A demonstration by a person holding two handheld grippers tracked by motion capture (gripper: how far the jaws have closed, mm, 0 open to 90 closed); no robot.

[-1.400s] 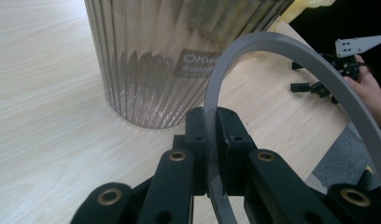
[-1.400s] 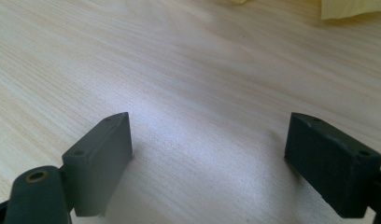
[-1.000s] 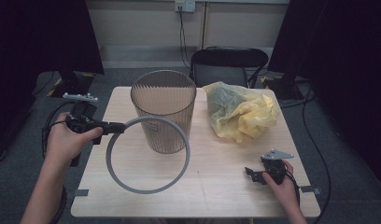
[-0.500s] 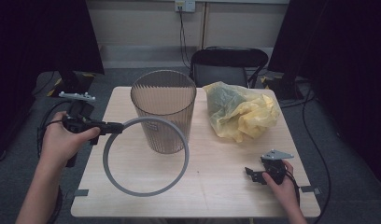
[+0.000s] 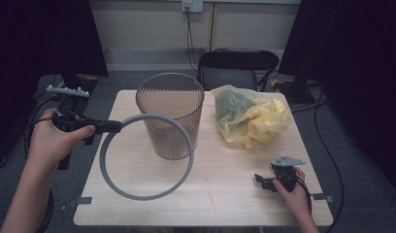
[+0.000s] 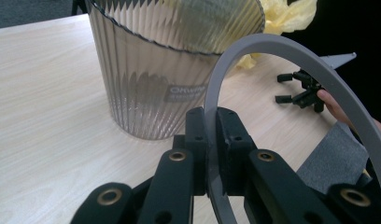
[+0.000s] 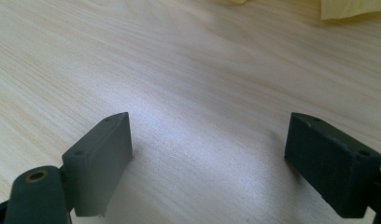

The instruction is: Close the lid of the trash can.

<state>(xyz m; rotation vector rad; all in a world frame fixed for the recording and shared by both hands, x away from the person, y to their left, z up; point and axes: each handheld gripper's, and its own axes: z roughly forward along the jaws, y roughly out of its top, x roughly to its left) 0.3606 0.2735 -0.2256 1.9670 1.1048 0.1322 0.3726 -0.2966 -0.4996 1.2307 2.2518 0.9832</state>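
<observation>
Now left gripper [image 6: 212, 158] jaws clamp grey ring [image 5: 146, 156] beside bin [image 5: 170, 116]; right gripper [image 7: 209, 163] jaws wide, empty.

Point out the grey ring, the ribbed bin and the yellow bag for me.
grey ring [image 5: 185, 141]: high view, right side of the band, in front of the bin.
ribbed bin [image 5: 173, 127]: high view, middle of its side wall.
yellow bag [image 5: 256, 124]: high view, crumpled front of the plastic.

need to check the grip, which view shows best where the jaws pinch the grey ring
The left gripper view: the left gripper is shut on the grey ring, seen close up. The high view shows the whole ring but the pinch is small. The right gripper view faces bare table.
</observation>
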